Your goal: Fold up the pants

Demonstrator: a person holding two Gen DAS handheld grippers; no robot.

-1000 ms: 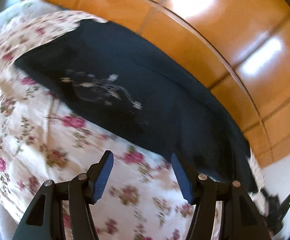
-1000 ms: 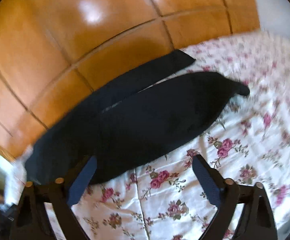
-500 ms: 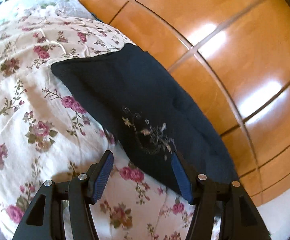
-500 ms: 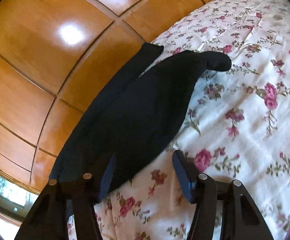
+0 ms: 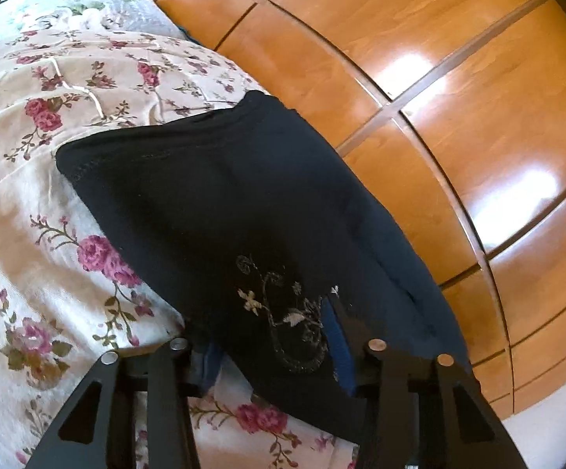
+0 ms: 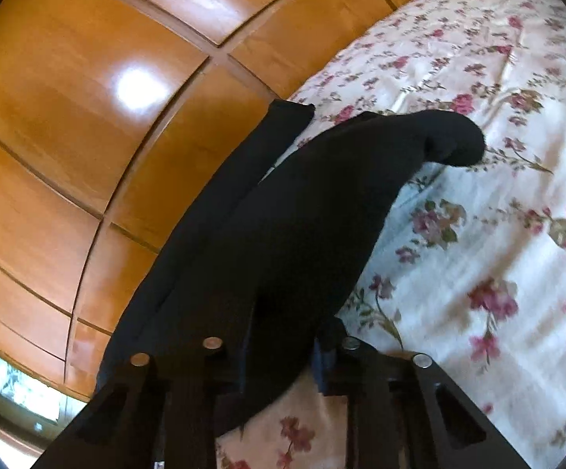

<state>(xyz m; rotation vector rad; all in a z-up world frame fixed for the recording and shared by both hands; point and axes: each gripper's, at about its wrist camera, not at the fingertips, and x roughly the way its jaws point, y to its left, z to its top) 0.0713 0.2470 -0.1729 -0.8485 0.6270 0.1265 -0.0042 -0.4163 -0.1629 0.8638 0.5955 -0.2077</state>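
Black pants [image 5: 220, 211] with a pale floral embroidery [image 5: 283, 312] lie on a floral bedspread [image 5: 29, 234] along a wooden headboard. My left gripper [image 5: 271, 348] is open, its blue pads on either side of the embroidered edge of the pants. In the right wrist view the pants [image 6: 302, 226] stretch away with one leg [image 6: 240, 179] along the headboard and a rounded end [image 6: 455, 136] on the bedspread [image 6: 478, 234]. My right gripper [image 6: 283, 355] is open, its jaws astride the near edge of the pants.
The glossy wooden headboard [image 5: 439, 97] runs right behind the pants and also shows in the right wrist view [image 6: 87, 117]. A pillow [image 5: 87, 11] lies at the far left. A window or screen [image 6: 9, 387] shows at the lower left.
Both grippers have moved down and forward onto the pants' near edge. Their jaws have narrowed and now straddle the fabric.
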